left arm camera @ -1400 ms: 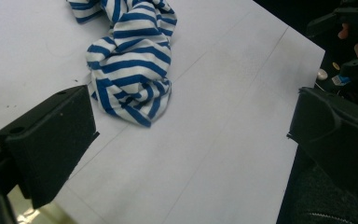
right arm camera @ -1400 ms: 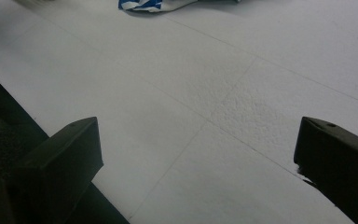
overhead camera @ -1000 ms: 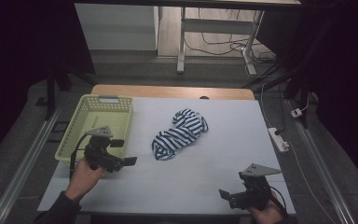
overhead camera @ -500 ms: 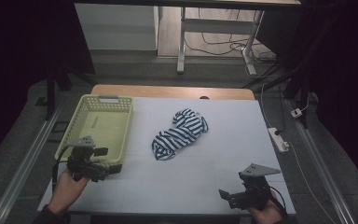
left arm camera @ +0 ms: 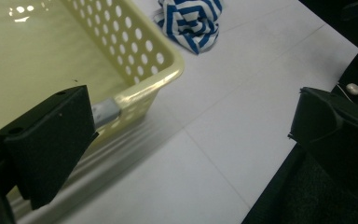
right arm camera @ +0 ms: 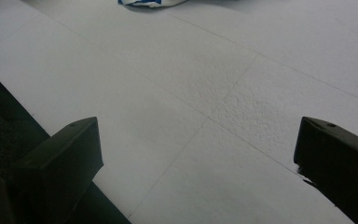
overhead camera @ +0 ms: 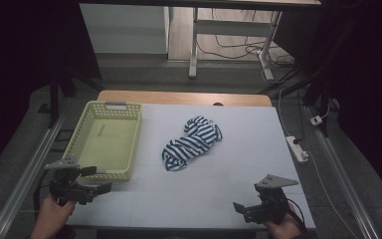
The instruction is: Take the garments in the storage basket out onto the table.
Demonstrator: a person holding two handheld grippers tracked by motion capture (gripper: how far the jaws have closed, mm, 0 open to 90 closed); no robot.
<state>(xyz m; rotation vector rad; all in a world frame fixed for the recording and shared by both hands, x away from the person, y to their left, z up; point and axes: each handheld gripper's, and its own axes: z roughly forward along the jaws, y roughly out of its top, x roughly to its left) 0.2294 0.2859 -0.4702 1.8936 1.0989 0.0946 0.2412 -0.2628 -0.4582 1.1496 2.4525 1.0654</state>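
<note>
The striped cloth (overhead camera: 192,142) lies bunched at the table's (overhead camera: 278,149) middle, its length running near-left to far-right, just right of the basket (overhead camera: 104,142), while the left gripper (overhead camera: 87,189) and right gripper (overhead camera: 246,209), jaws spread and empty, sit at the near corners, roughly equally distant.

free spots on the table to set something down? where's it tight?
Bare table right of the striped cloth, out to the edge. Bare strip along the near edge between the left gripper and the right gripper. The basket is empty inside. Tightest: the gap between basket and cloth.
</note>
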